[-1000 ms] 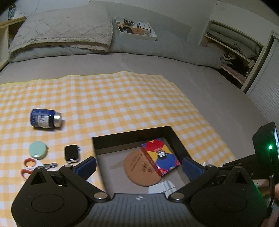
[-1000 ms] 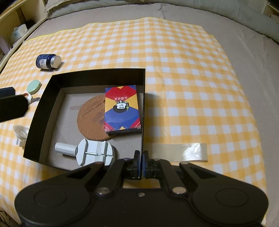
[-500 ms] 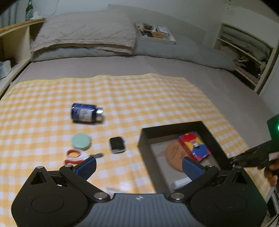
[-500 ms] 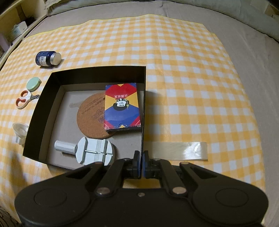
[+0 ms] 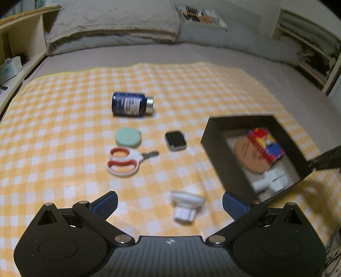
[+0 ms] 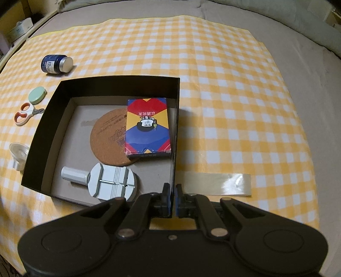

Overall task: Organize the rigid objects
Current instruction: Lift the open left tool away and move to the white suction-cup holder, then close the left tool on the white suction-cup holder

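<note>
A black box (image 6: 53, 110) on the yellow checked cloth holds a card pack (image 6: 147, 125), a cork coaster (image 6: 108, 136) and a grey round tool (image 6: 110, 183). My right gripper (image 6: 173, 194) is shut on the box's right wall near its front corner. My left gripper (image 5: 169, 202) is open and empty above the cloth, left of the box (image 5: 219, 157). A white suction cup (image 5: 186, 202) lies between its fingers. Beyond lie scissors (image 5: 125, 162), a green round case (image 5: 127, 137), a black smartwatch (image 5: 175, 140) and a blue bottle (image 5: 131, 104) on its side.
A strip of clear tape (image 6: 217, 186) lies on the cloth right of the box. The cloth covers a grey bed with pillows (image 5: 113, 23) and a tray (image 5: 200, 18) at the head. Shelves (image 5: 309, 49) stand at the right, a wooden ledge (image 5: 19, 49) at the left.
My left gripper has swung left, away from the box, so the loose items now sit ahead of it. My right gripper has kept its grip on the box wall.
</note>
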`<action>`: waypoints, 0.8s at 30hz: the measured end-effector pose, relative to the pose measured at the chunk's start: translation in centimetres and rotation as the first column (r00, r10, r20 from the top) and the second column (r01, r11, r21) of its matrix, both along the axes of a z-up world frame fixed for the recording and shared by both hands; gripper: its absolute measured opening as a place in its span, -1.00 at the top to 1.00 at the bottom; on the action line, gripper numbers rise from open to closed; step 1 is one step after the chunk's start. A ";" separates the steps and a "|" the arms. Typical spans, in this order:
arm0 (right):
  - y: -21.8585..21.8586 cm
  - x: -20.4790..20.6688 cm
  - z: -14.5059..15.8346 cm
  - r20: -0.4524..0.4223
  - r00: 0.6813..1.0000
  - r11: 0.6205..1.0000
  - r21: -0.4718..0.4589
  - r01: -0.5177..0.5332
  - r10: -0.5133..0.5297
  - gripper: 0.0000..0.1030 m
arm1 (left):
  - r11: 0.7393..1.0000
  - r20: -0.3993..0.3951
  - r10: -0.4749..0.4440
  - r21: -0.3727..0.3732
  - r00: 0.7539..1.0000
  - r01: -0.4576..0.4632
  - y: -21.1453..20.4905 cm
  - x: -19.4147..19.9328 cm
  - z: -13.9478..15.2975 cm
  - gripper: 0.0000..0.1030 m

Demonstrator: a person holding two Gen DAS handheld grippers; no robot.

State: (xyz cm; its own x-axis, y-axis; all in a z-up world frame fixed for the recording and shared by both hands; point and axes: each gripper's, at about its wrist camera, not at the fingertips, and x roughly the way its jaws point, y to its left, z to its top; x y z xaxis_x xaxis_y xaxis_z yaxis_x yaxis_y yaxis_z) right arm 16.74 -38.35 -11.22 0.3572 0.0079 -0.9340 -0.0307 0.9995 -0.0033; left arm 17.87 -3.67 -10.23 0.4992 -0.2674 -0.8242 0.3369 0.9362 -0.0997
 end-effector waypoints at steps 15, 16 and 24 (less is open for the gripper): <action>-0.6 0.1 1.5 0.070 0.996 0.998 0.044 0.055 -0.058 0.93 | 0.992 -0.125 -0.112 0.038 0.986 0.118 -2.4 1.8 -4.2 -0.42; -0.6 0.3 1.5 0.076 0.995 0.997 0.048 0.061 -0.064 0.94 | 0.992 -0.133 -0.113 0.046 0.985 0.120 -2.5 1.9 -4.6 -0.38; -0.2 2.4 1.1 0.087 0.993 0.997 0.026 0.078 -0.080 0.96 | 0.987 -0.161 -0.147 0.045 0.976 0.156 -2.9 2.6 -5.8 -0.14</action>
State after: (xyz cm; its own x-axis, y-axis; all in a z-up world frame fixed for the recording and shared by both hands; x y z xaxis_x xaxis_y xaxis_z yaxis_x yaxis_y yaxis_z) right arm 19.15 -38.55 -10.11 0.4384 -0.0032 -0.8988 0.0474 0.9987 0.0196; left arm 20.43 -6.56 -16.01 0.3205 -0.2802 -0.9049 0.4594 0.8814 -0.1102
